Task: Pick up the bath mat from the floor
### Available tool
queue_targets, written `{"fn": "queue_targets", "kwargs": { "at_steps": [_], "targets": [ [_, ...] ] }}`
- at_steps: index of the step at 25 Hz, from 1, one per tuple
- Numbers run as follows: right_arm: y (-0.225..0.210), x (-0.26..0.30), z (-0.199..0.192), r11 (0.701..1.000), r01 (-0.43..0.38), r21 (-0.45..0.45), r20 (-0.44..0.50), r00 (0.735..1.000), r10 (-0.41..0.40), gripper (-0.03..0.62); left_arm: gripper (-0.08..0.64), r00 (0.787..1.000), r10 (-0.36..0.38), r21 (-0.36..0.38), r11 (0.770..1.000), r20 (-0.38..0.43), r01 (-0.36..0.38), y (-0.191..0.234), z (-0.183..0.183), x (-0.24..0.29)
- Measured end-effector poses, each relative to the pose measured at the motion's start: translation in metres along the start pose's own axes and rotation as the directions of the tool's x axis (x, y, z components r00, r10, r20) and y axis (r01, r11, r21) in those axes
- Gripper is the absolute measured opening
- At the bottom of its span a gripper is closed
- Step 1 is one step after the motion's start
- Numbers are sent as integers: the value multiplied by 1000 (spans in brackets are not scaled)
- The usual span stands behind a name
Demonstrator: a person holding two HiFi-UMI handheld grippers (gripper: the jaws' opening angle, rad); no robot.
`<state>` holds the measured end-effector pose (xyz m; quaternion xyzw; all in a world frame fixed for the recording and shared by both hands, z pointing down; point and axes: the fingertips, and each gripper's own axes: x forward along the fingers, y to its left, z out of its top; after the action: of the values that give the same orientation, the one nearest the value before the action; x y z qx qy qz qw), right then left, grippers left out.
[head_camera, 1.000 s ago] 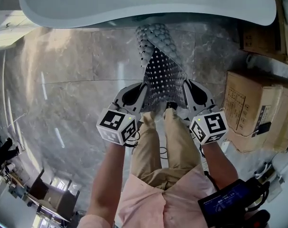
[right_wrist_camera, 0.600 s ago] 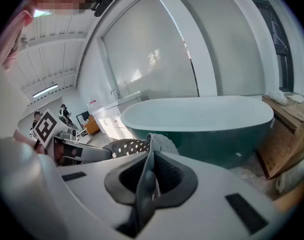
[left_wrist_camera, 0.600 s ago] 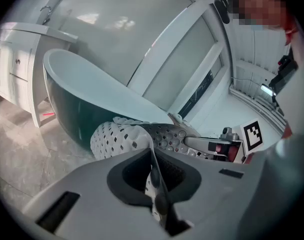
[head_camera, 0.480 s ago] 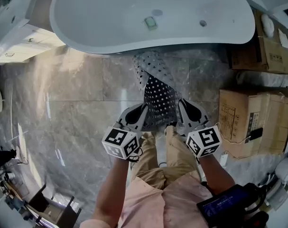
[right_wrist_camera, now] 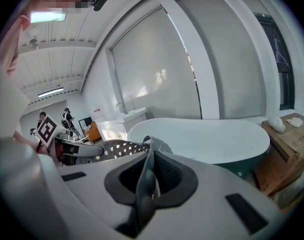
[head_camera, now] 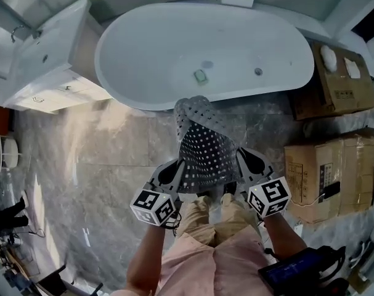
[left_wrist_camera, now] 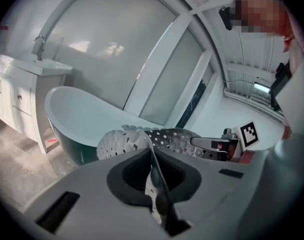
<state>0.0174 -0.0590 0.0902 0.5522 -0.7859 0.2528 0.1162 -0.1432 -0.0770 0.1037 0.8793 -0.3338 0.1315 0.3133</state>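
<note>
The bath mat [head_camera: 205,153], grey rubber with rows of holes and suction bumps, hangs stretched between both grippers in the head view, its far end curling toward the bathtub. My left gripper [head_camera: 182,170] is shut on the mat's left near corner; the pinched edge [left_wrist_camera: 157,184] runs between its jaws in the left gripper view. My right gripper [head_camera: 239,163] is shut on the right near corner, with the mat's edge [right_wrist_camera: 144,184] clamped between its jaws in the right gripper view. The mat is lifted off the floor in front of the person's legs.
A white freestanding bathtub [head_camera: 168,48] stands just beyond the mat. A white vanity cabinet [head_camera: 48,60] is at the far left. Cardboard boxes [head_camera: 325,171] line the right side. The marble floor [head_camera: 100,159] spreads to the left.
Both grippers have risen with the mat, which now hangs higher and spread wider. The head view has tilted up, bringing the whole bathtub and the vanity into view.
</note>
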Motion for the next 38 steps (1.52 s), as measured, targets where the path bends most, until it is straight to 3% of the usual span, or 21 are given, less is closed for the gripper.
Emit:
{"fn": "queue_targets", "kwargs": {
  "at_steps": [7,16,31,38],
  "targets": [
    [1,-24,41,999,-2,-44,36,999,4,25,34,998,44,58,997,54,-47,8,39,-37],
    [-7,-68,61,999,10,-53,68,998,-7,26,34,989,95,115,987,115,-108,-4,72,-63],
    [-44,-108,104,987,137,-88,181,976,-119,26,34,932,242,150,945,270,-289,1,124,-93],
    [-61,-121,117,982,166,-94,228,963,-141,26,34,909,263,168,930,322,-328,-10,137,-89]
  ]
}}
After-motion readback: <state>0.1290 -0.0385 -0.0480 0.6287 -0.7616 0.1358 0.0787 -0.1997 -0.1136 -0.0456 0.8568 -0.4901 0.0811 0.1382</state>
